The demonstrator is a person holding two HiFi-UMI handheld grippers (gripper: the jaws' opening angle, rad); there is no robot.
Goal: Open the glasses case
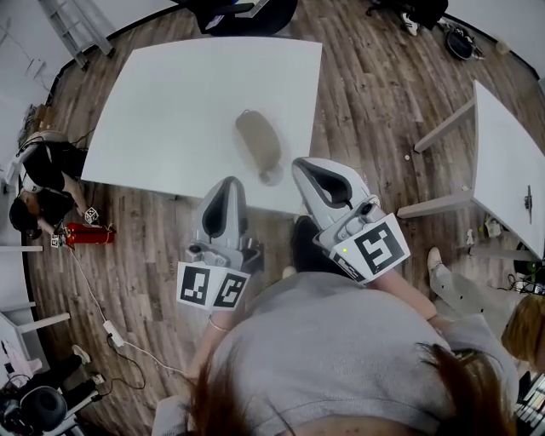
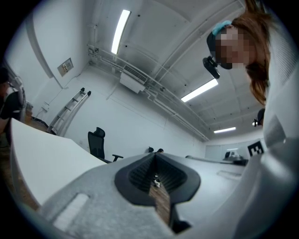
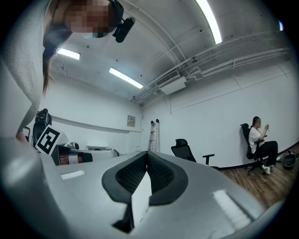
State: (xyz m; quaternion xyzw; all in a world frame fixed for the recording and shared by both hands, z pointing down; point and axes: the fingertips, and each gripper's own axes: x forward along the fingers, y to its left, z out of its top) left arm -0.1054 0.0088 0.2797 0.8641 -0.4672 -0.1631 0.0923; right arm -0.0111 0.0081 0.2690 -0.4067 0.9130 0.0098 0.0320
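Beige glasses case (image 1: 258,140) on white table (image 1: 170,111) | left hand-held gripper (image 1: 228,184) closed, empty | right hand-held gripper (image 1: 307,167) closed, empty

The glasses case (image 1: 258,143) lies on the table (image 1: 162,111) near its front edge, just ahead of both grippers. It is ahead-right of the left gripper (image 1: 230,183) and ahead-left of the right gripper (image 1: 301,165). A second table (image 1: 511,162) stands well off to the right gripper's right. A fire extinguisher (image 1: 83,234) lies on the floor (image 1: 375,94) left of the left gripper, and an office chair (image 1: 247,13) sits beyond the table's far edge.
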